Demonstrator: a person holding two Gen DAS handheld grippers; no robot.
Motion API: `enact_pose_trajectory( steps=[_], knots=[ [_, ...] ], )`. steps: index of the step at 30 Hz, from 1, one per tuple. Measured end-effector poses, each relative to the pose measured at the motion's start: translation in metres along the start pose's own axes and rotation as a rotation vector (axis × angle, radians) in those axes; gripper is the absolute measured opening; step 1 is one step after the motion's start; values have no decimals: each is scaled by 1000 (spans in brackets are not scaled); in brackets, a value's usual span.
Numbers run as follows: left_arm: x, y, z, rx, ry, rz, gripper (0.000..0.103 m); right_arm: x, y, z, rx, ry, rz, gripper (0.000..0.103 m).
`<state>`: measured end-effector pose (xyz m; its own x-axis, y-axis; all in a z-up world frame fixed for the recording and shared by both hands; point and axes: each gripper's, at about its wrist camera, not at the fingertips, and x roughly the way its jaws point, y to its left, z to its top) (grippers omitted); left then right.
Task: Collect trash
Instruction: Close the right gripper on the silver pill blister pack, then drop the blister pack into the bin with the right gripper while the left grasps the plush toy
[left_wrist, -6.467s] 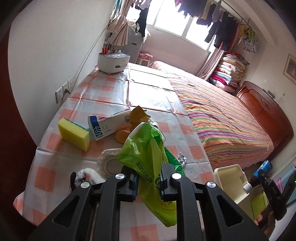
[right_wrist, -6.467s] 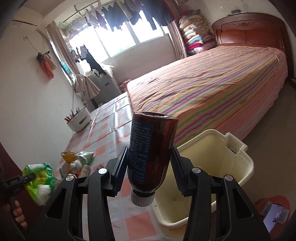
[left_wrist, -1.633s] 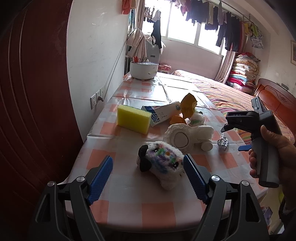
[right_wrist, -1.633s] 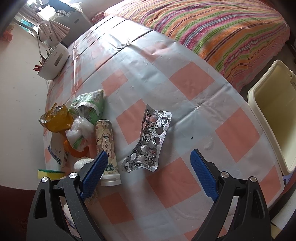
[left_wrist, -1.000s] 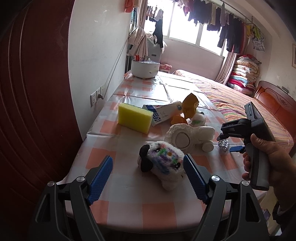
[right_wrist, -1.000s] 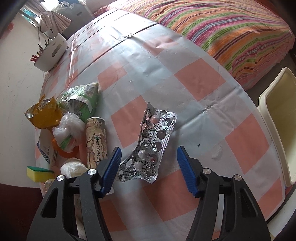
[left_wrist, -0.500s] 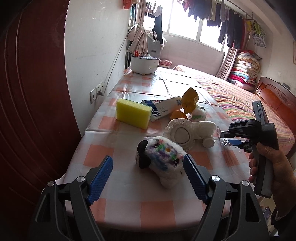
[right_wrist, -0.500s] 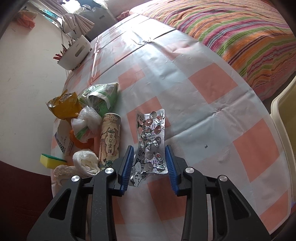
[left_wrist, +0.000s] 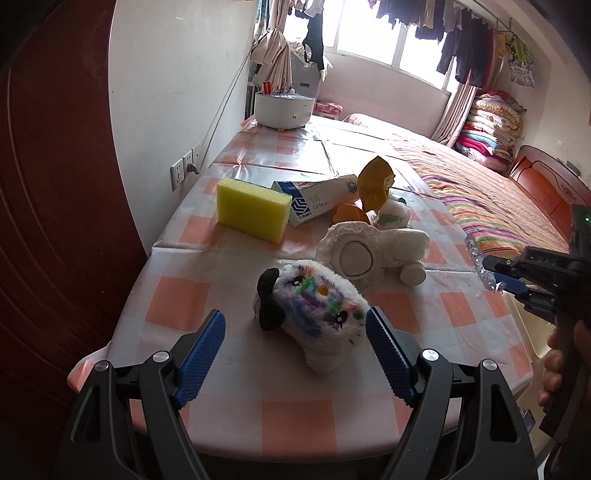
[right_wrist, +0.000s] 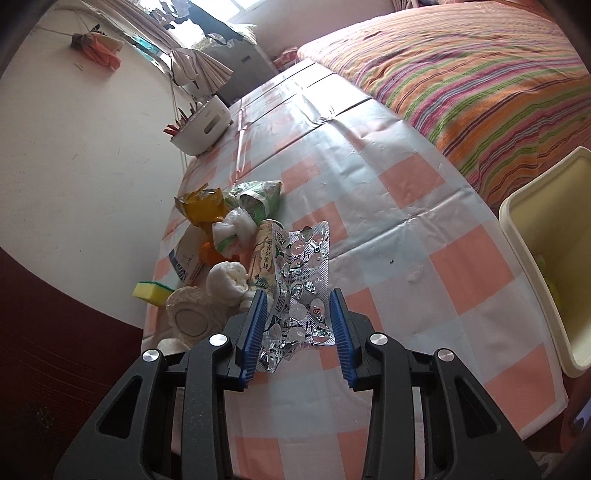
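Observation:
My right gripper (right_wrist: 298, 325) is shut on a crumpled silver pill blister pack (right_wrist: 301, 288) and holds it above the checked tablecloth (right_wrist: 424, 229); it shows in the left wrist view (left_wrist: 480, 266) at the right. My left gripper (left_wrist: 295, 350) is open and empty, low over the table's near end, with a fluffy white toy (left_wrist: 314, 306) between its fingers' line. Trash lies in a heap: a yellow wrapper (right_wrist: 201, 206), a green packet (right_wrist: 258, 195), a drink can (right_wrist: 264, 254), a white bag (right_wrist: 232, 232). The cream bin (right_wrist: 535, 251) stands at the right.
A yellow sponge (left_wrist: 251, 208), a blue and white box (left_wrist: 317, 197), a round white pad (left_wrist: 351, 254) and a white holder (left_wrist: 284, 109) are on the table. The wall runs along the left, a striped bed (right_wrist: 461, 66) along the right.
My right gripper closed on the blister pack and lifted it off the table. My left gripper stayed open and nearly still.

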<state>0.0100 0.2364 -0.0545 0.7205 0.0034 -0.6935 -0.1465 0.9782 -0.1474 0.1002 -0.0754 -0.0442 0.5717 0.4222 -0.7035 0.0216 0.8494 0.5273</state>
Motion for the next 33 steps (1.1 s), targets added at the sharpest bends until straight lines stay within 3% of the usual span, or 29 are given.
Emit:
enact_pose_trajectory(
  steps=[5, 12, 16, 19, 26, 33],
  knots=[
    [20, -9, 6, -34, 56, -34, 76, -22, -2, -4, -6, -27, 48, 34],
    [50, -20, 13, -124, 160, 15, 76, -48, -4, -4, -19, -69, 106, 34],
    [62, -24, 12, -129, 171, 69, 76, -60, -15, -4, -7, -93, 137, 34],
    [70, -20, 9, -168, 184, 67, 76, -69, -27, -4, 2, -116, 138, 34],
    [73, -18, 8, -180, 157, 85, 52, -84, -69, -7, 65, -161, 133, 34],
    [66, -18, 9, -187, 134, 78, 44, -98, -109, -5, 133, -216, 97, 34]
  ],
)
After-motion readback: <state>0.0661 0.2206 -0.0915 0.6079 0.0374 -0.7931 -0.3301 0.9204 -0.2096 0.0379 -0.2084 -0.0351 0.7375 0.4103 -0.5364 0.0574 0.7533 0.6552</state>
